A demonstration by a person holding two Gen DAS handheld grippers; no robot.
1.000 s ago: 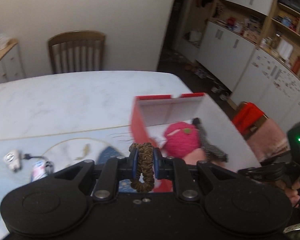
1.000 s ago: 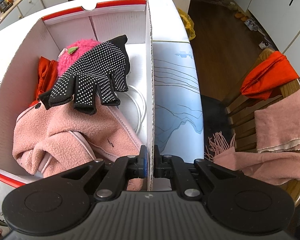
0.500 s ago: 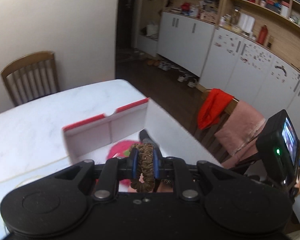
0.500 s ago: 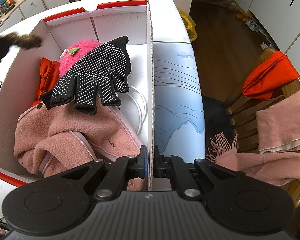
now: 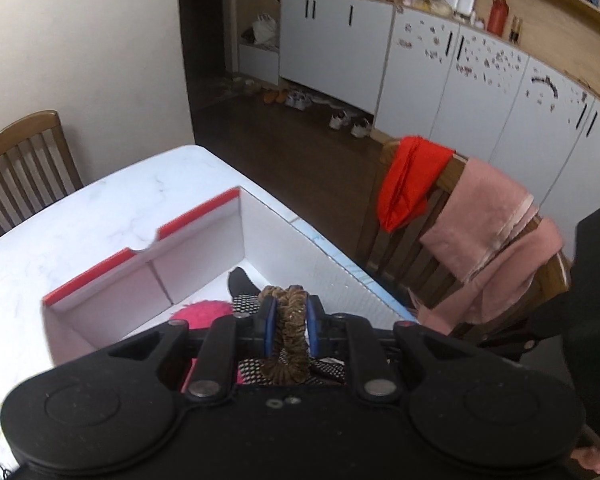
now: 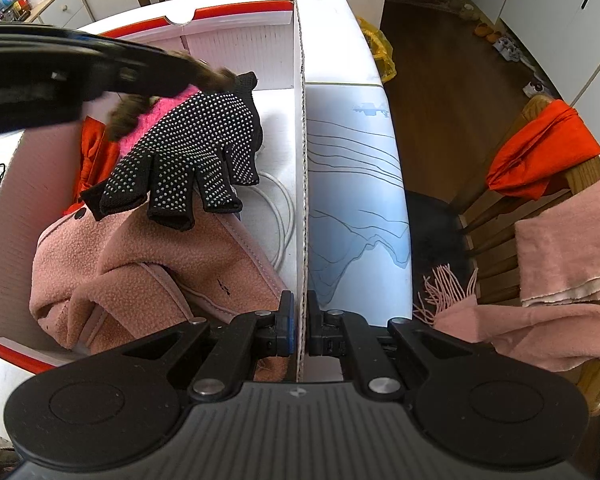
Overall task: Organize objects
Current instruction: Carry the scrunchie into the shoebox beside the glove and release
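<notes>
My left gripper [image 5: 288,320] is shut on a brown scrunchie [image 5: 288,344] and holds it above the open white box with a red rim [image 5: 204,248]. In the right wrist view the left gripper [image 6: 172,68] reaches in over the box from the left with the scrunchie [image 6: 128,114] hanging from it. The box [image 6: 236,40] holds a black dotted glove [image 6: 196,148], a pink fuzzy item [image 6: 160,110], a pink fleece garment [image 6: 140,264], a red cloth [image 6: 92,152] and a white cable [image 6: 280,216]. My right gripper [image 6: 299,328] is shut on the box's right wall [image 6: 302,200].
The box stands on a white marble table [image 5: 80,220] with a blue printed mat [image 6: 352,200] beside it. A wooden chair [image 6: 540,208] on the right carries red and pink cloths. Another chair [image 5: 24,160] stands at the table's far side. White cabinets line the wall.
My left gripper has carried the scrunchie rightward to above the box and now shows over the pink item in the right wrist view. The right gripper has kept its hold on the wall.
</notes>
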